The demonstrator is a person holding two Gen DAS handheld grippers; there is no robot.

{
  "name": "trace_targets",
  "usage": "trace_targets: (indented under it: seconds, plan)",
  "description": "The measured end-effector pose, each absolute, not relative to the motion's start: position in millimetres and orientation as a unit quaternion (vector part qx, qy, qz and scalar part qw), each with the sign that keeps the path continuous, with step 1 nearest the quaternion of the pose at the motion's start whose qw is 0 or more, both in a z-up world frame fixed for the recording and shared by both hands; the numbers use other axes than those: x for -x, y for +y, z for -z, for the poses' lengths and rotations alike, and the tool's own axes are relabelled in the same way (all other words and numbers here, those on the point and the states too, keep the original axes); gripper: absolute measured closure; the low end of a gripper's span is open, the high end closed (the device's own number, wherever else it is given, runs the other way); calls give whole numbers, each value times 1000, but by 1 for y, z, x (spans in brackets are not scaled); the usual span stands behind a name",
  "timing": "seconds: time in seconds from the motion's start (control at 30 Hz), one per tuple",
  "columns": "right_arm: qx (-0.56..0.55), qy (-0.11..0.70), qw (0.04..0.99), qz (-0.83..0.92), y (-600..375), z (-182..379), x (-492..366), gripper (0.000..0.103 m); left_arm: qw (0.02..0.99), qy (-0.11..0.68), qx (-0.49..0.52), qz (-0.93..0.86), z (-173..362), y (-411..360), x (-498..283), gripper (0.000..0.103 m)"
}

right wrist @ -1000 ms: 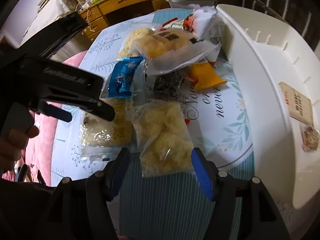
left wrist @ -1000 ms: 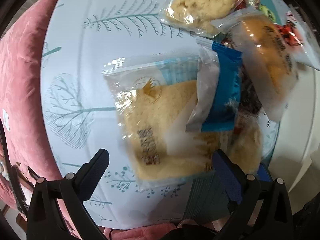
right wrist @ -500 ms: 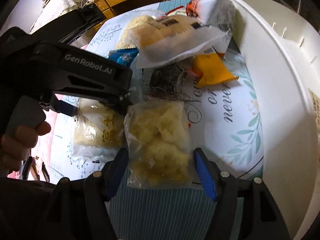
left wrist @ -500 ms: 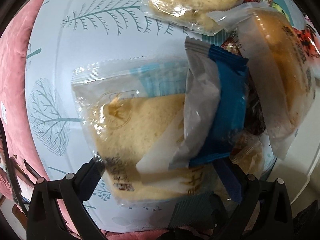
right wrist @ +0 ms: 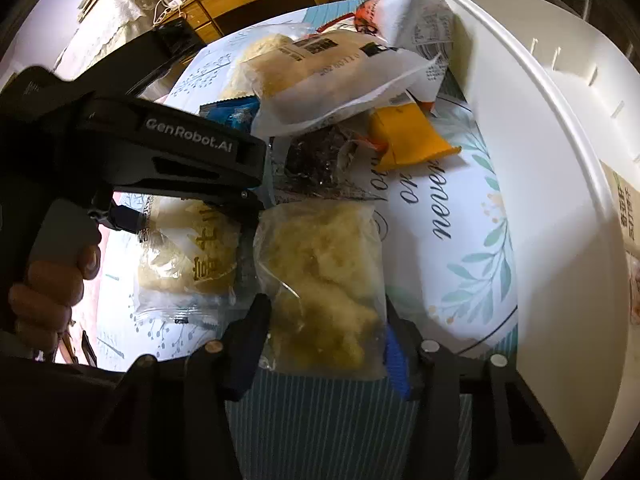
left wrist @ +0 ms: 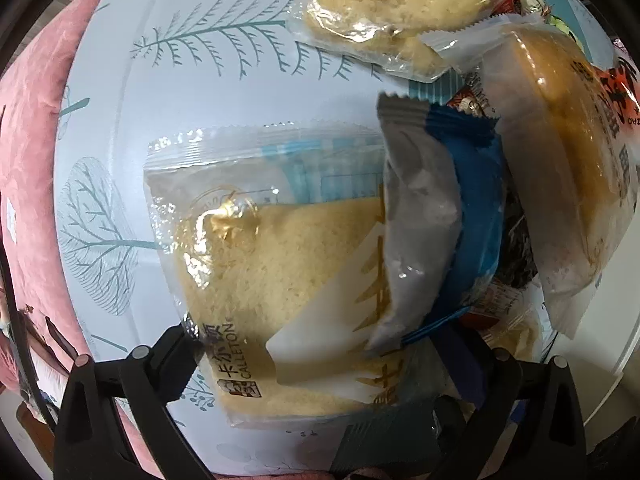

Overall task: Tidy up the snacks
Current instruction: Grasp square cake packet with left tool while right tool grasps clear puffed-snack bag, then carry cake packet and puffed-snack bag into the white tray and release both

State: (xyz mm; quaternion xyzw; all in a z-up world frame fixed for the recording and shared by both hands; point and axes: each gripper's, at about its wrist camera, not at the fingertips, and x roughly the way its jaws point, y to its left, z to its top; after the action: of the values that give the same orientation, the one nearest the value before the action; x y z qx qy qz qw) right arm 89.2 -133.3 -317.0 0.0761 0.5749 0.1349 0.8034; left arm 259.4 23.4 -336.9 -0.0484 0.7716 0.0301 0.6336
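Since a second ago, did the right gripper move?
Yes. The right gripper slid forward over the striped cloth, its fingers closing on the yellow snack bag.

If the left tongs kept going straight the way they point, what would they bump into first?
Probably the cake packet. It lies right between the left tongs, flat on the table, with a grey-blue packet overlapping its right side.

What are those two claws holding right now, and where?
Right gripper, jaws just closing, pinches the clear crumbly-snack bag by its near end. Left gripper straddles the cake packet; grip unclear.
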Motion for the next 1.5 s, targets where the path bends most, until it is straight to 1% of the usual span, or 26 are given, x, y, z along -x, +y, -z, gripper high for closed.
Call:
trace_targets:
  seconds: [0.07, 0.2, 0.5, 0.73, 0.9, 1.17, 1.5]
  plan:
    - [-81, 580, 800, -132, -136, 318, -88, 53, 638, 767, 53, -26, 331, 24, -256, 12]
    - [-83, 592, 793, -119, -138, 318, -84, 53, 633, 772, 55, -27, 323, 28, -244, 14]
    - [-113, 609, 781, -84, -142, 314, -64, 54, 631, 775, 28, -19, 304, 41, -211, 14]
    - [-146, 596, 787, -67, -139, 301, -46, 55, 648, 762, 2, 6, 273, 47, -185, 14]
    - [-148, 580, 799, -57, -129, 289, -31, 55, 649, 761, -15, 24, 249, 57, -167, 14]
    - [-165, 552, 816, -43, -125, 259, -8, 55, 651, 754, -63, 66, 205, 68, -152, 14]
    - [-177, 508, 843, -19, -148, 207, 12, 55, 666, 732, -94, 114, 156, 47, -158, 14]
